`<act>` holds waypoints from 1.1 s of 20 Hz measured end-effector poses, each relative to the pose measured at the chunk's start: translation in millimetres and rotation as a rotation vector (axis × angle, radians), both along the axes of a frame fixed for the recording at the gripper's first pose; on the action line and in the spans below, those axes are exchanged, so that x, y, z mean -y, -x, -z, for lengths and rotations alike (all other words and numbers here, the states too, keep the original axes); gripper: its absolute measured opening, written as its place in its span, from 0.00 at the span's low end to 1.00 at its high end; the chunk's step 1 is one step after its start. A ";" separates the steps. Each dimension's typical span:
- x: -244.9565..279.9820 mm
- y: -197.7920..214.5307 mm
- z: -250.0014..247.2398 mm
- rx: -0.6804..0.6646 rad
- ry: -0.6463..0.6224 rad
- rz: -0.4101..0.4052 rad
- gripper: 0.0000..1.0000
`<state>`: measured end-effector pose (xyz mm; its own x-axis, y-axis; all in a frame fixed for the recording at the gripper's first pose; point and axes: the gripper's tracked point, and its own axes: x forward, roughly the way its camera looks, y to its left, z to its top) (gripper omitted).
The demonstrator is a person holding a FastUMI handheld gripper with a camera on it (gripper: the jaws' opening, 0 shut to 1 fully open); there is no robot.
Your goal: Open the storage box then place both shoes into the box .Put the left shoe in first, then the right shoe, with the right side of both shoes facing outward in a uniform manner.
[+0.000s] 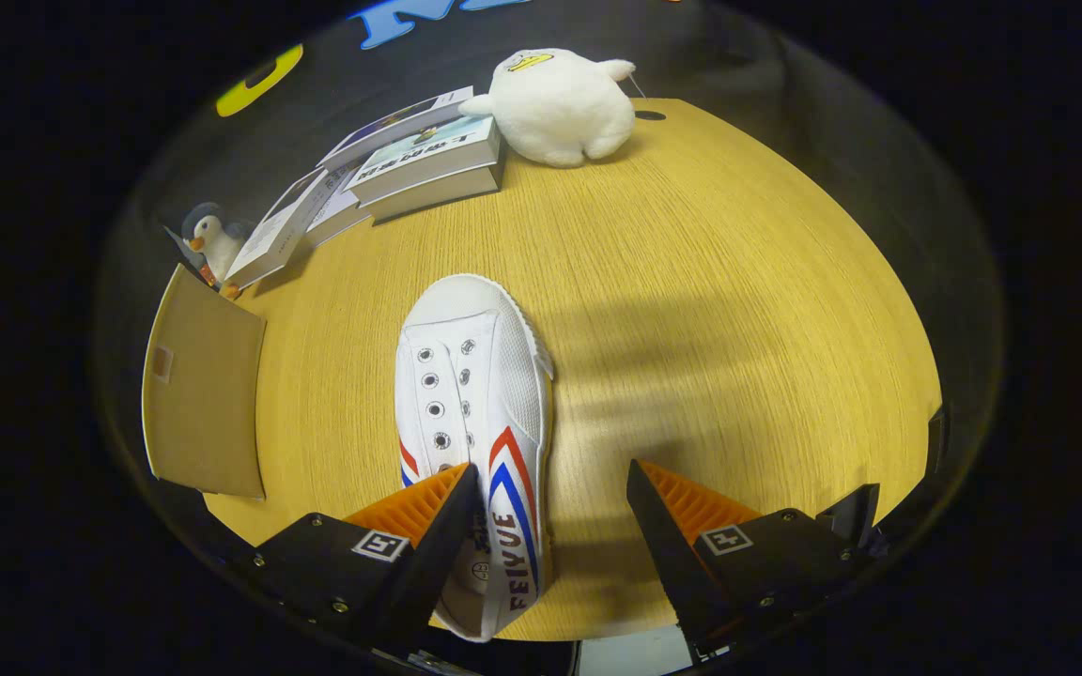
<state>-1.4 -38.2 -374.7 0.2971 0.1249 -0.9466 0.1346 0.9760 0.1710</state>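
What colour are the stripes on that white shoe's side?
Red and blue, clearest in the gripper view, on the shoe by the open gripper.

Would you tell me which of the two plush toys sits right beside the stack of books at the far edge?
The big white plush; it touches the books. The small penguin stands farther off, past the leaning books. The gripper is open over the shoe.

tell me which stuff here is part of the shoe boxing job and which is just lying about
For the job: white shoe, lying between the open gripper fingers, one finger over its heel end; cardboard flap beside it, probably the box.

Lying about: stacked books, white plush toy, penguin toy.
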 end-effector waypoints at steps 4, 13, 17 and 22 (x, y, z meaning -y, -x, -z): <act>-12.7 -2.6 -2.6 -0.001 -0.040 -0.021 0.75; -9.3 -3.8 -8.9 -0.006 0.048 -0.011 0.01; -20.4 -4.3 -15.7 -0.004 -0.040 0.058 0.01; -33.8 -9.2 -41.4 0.027 -0.099 0.073 0.01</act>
